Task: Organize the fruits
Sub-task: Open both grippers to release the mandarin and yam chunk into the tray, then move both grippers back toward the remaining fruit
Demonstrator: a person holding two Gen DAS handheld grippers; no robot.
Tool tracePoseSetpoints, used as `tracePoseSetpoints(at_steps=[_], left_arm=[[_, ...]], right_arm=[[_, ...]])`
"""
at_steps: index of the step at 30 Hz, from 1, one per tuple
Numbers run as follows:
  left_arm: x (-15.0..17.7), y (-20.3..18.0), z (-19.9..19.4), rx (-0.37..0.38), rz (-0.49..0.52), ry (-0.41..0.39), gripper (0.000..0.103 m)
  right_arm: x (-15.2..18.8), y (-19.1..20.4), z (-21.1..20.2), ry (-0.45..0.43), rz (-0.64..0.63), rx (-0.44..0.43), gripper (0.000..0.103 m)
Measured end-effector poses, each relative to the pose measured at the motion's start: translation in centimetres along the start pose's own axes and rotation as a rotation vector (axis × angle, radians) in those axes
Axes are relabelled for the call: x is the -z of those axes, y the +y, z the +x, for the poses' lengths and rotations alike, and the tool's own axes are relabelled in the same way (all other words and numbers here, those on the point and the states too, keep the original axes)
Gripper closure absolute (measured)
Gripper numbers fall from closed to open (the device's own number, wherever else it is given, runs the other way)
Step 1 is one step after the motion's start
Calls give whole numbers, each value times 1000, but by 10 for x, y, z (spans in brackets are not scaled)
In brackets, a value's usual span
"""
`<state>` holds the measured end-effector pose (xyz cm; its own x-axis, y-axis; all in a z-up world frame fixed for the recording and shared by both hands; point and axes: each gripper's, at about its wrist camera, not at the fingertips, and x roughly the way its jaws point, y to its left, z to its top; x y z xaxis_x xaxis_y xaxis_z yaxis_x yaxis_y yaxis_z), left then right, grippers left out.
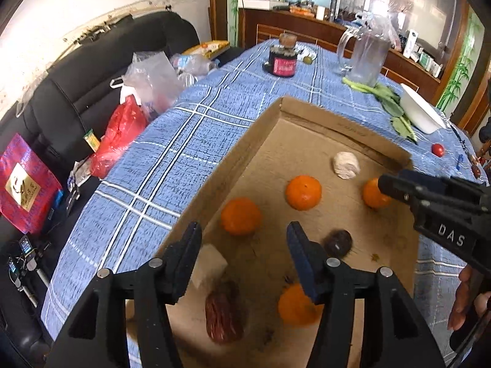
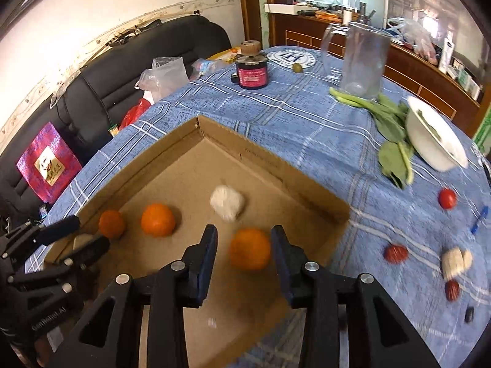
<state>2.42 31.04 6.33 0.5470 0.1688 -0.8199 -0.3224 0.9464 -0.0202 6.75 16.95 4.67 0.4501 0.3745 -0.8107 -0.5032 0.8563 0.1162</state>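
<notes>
Both grippers hang over the cardboard box (image 1: 307,153) on the blue-checked surface (image 1: 184,141). The left gripper (image 1: 244,239) is partly spread, holding nothing. The right gripper (image 2: 244,242) stands narrowly apart, an orange (image 2: 250,249) loose between its fingers (three more oranges lie nearby).

A lived-in home dining and sitting room: a table (image 1: 214,128) under a blue plaid cloth, a black leather sofa (image 1: 76,86) heaped with plastic bags (image 1: 150,76) along its left edge, a cluttered wooden sideboard (image 2: 414,70) beyond the far edge.
</notes>
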Motion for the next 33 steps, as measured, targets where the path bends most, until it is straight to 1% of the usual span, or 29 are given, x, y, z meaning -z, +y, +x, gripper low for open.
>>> tracePoseSetpoints(at_steps=[3,5,6,9,12,14,15,18,21,23,26,33], left_arm=[[13,-10,-17,13,10,-31,40],[20,-17,-24,29,21,-41,37],[26,-23,-29,43,26,-47,36],[37,-39,-38,81,40,-53,36],[46,-56,-48,100,62,-73,35],[52,-69,-55,106,77,-94,35],[54,-74,-58,109,76,-105,35],[62,-88,-68,117,86,-150,34],[67,-107,-73,115,127,-176,27],[69,-118,-74,116,143,-176,27],[70,-137,-72,143,160,-161,27],[75,-180,-70,185,216,-142,27]], right_arm=[[16,-3,-17,-12,21,6,58],[29,-5,-30,-20,30,15,52],[35,-7,-36,-24,33,22,51],[55,-11,-54,-34,37,49,50],[76,-20,-72,-49,41,90,48],[92,-29,-83,-58,59,122,38],[100,-34,-89,-64,72,137,36],[126,-48,-105,-76,101,185,36],[151,-63,-119,-81,131,236,36],[164,-74,-125,-75,163,258,36],[180,-92,-134,-65,201,283,36],[205,-142,-163,-86,301,349,36]])
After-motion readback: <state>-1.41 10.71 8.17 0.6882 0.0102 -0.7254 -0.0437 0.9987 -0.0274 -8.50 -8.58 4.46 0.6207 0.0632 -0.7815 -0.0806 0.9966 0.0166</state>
